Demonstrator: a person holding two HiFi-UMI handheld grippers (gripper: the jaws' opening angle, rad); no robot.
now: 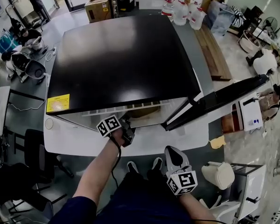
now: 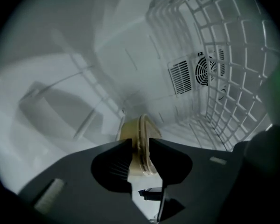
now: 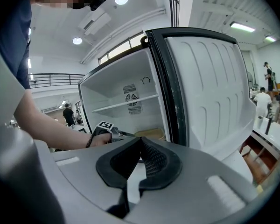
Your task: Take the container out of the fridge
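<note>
"Where's the container?"

"Inside the fridge, low in the middle of the left gripper view, edge-on between the left gripper's jaws. They stand apart on either side of its rim."

"And the right gripper?"

"Lower right of the head view, outside the open door. Its jaws are together, nothing in them."

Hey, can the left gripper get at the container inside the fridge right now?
Probably yes. The fridge door is open, and the left gripper already has its fingers apart on either side of the container, with nothing in between.
</note>
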